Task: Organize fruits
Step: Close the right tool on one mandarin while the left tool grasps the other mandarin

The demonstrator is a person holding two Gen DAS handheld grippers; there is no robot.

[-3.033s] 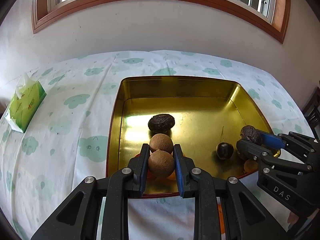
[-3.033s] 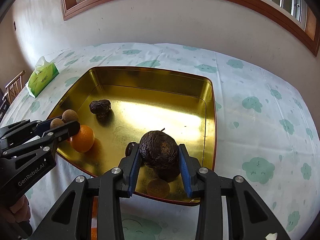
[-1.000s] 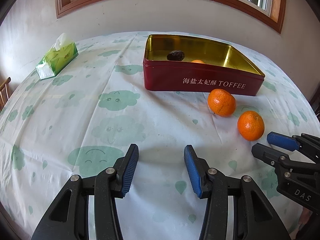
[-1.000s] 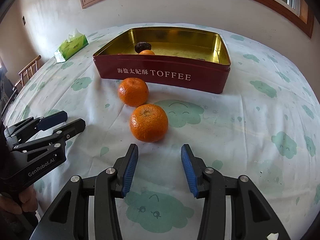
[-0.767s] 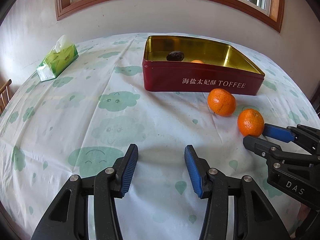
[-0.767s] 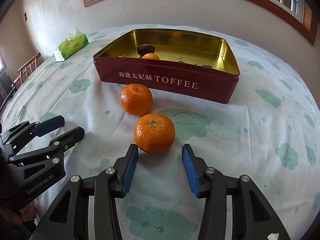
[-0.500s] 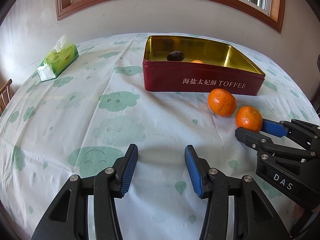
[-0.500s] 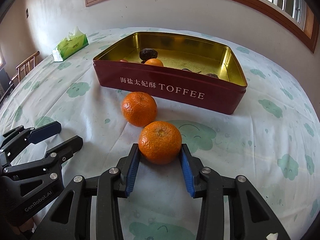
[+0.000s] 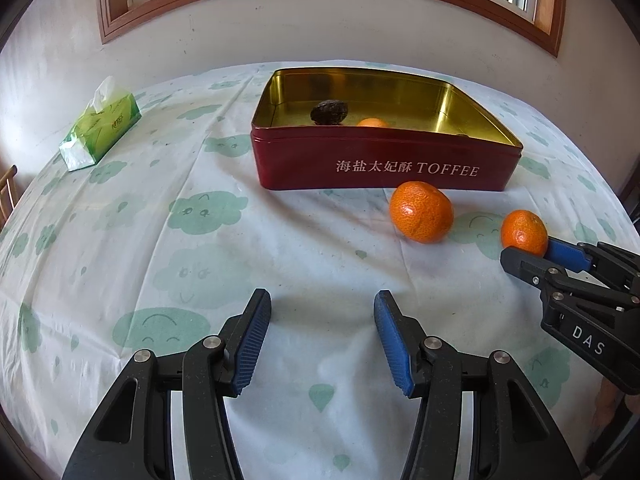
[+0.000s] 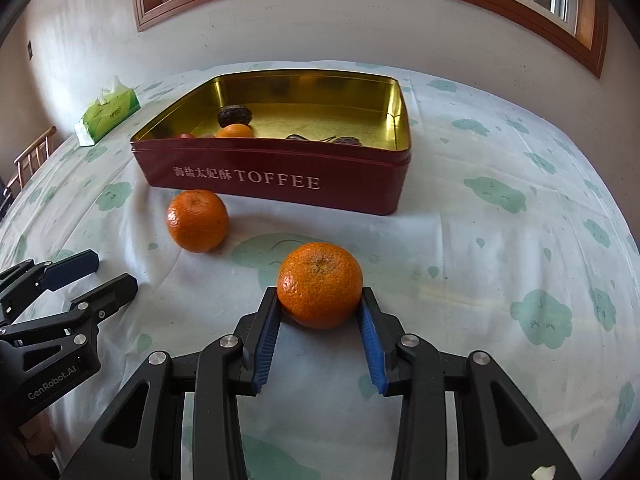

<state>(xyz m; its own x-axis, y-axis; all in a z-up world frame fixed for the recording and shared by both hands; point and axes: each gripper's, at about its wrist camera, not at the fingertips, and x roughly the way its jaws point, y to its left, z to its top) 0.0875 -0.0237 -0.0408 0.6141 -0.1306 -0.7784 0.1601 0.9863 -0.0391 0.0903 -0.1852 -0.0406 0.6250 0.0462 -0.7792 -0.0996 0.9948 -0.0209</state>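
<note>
Fruits partly sorted: several in the toffee tin, two oranges still out on the tablecloth.
Right gripper pinches the near orange; left gripper, empty, is spreading; far orange waits just before the tin.

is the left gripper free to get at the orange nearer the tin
Probably yes. The left gripper is empty, its fingers opening, with only bare tablecloth between it and that orange. The right gripper, holding the other orange, sits off to the side.
</note>
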